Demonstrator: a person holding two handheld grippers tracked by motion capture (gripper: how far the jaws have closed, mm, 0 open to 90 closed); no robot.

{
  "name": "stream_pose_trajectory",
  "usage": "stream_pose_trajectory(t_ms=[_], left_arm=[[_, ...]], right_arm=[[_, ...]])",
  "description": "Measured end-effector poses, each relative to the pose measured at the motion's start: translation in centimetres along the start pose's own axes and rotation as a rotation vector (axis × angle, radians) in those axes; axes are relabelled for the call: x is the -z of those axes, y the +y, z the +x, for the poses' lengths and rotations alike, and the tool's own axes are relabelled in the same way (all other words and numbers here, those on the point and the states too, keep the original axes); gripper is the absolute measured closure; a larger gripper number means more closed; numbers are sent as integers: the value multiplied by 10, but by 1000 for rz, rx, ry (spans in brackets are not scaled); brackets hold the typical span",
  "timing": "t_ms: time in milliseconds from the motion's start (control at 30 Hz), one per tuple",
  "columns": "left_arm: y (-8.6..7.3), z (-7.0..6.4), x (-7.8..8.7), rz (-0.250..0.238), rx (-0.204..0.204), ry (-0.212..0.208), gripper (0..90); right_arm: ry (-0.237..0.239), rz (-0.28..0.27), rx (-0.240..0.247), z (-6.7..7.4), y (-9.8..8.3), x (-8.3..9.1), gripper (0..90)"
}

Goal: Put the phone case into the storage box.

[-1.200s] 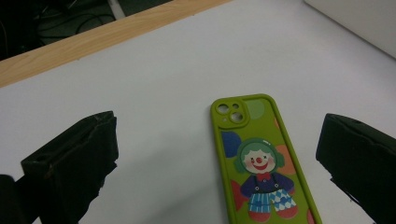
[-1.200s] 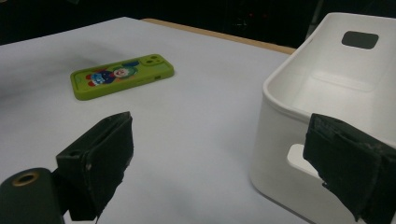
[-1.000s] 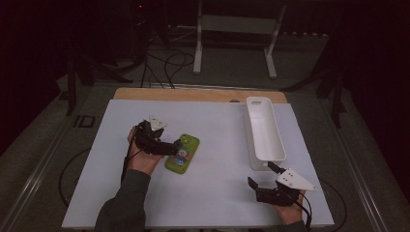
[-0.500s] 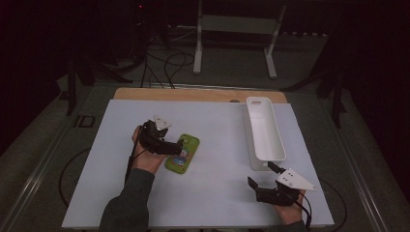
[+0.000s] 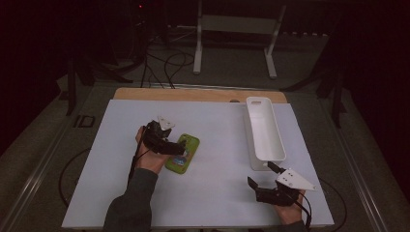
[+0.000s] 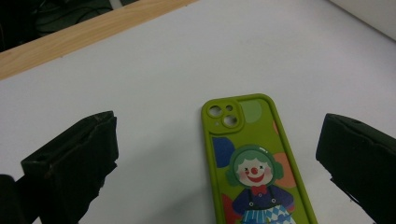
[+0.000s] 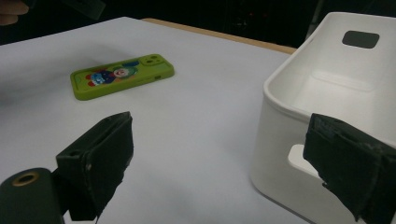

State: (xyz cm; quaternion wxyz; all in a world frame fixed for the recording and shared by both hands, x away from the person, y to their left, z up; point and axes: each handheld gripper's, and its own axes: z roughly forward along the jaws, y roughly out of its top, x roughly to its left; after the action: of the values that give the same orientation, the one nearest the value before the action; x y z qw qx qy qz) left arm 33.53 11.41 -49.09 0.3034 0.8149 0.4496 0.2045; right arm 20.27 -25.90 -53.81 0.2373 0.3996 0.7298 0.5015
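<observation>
The left gripper (image 5: 180, 149) had edged right over the phone (image 5: 183, 153), jaws spread wide on either side of it. The green case showed a clown picture, no legible writing. The right gripper (image 5: 261, 186), also gaping, hung near the bin (image 5: 263, 130).

The left gripper (image 5: 180, 149) hovers mid-table with jaws spread wide, forearm reaching in from the near edge. The right gripper (image 5: 258, 181) sits open near the table's near right corner.
</observation>
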Motion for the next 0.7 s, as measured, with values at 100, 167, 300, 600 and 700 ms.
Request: stream_pose_trajectory(t_ms=[100, 167, 300, 600, 700], left_arm=[[0, -1, -2, 3, 4, 4, 0], [0, -2, -3, 6, 8, 11, 0], [1, -3, -6, 13, 5, 13, 0], [1, -6, -11, 25, 4, 15, 0], [1, -8, -13, 25, 4, 14, 0]], right_arm=[[1, -1, 1, 0, 0, 0, 83], [2, -2, -1, 0, 0, 0, 83], [2, -3, -1, 0, 0, 0, 83], [5, -2, -1, 0, 0, 0, 83], [6, -2, -1, 0, 0, 0, 83]])
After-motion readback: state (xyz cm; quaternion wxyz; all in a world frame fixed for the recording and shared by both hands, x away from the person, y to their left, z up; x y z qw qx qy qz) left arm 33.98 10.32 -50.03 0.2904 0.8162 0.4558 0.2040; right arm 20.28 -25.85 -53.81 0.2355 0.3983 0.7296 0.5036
